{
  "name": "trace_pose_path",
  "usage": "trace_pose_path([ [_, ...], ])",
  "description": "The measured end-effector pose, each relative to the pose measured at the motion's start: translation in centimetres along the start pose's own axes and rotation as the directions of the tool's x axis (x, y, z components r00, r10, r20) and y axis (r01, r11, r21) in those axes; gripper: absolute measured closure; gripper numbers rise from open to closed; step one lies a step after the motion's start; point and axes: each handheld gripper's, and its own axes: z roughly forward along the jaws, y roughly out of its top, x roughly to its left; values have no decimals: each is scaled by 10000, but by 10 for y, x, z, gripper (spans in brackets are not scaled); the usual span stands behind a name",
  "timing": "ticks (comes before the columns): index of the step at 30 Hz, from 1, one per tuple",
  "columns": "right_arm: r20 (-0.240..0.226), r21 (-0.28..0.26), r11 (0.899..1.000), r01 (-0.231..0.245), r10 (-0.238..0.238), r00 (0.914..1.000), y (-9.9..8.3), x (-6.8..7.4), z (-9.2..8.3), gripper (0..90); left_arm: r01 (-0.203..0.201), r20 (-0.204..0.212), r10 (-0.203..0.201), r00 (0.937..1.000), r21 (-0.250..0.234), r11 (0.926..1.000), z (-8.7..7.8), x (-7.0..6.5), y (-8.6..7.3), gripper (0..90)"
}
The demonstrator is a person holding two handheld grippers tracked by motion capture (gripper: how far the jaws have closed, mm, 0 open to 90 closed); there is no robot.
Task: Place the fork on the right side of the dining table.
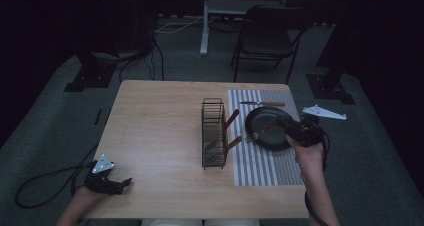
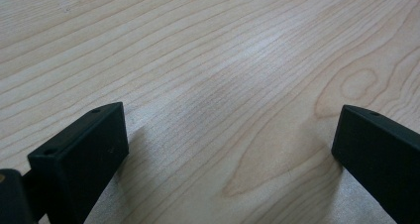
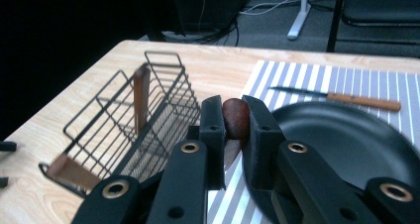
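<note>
High view: the left gripper (image 1: 111,182) rests at the near left corner of the wooden worktop (image 1: 160,136), held by a hand (image 1: 87,193) entering from the bottom edge. Farther in, toward the middle, a black wire rack (image 1: 213,133) stands just beside a striped mat (image 1: 265,136); two wooden-handled utensils lean in the rack. On the mat lies a dark pan (image 1: 270,128), and beyond it a knife (image 1: 262,104) with a wooden handle. The right gripper (image 1: 292,128) is over the pan's right side, holding a fork (image 1: 260,132) whose tines point toward the rack. A chair (image 1: 267,36) stands on the floor past the far edge.

The left gripper view shows what the high view cannot resolve: its jaws are spread wide apart with only bare wood grain between them, holding nothing.

The right gripper view shows the jaws closed on the rounded brown end of the fork's handle (image 3: 235,119), pressed from both sides. Behind the jaws the rack (image 3: 133,115) lies to the left, the pan (image 3: 346,135) to the right, and the knife (image 3: 341,98) farthest, on the mat (image 3: 307,78).
</note>
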Motion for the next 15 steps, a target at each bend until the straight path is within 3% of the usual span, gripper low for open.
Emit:
trace_pose_path([
  [5, -85, 4, 9984, -565, 565, 9984, -22, -3, -3, 809, 56, -54, -56, 10000, 11, 10000, 0, 0, 0, 9],
  [15, -85, 201, 9922, -1227, 1229, 9924, -57, -7, 2, 809, 47, -56, -47, 10000, 19, 10000, 0, 0, 0, 9],
])
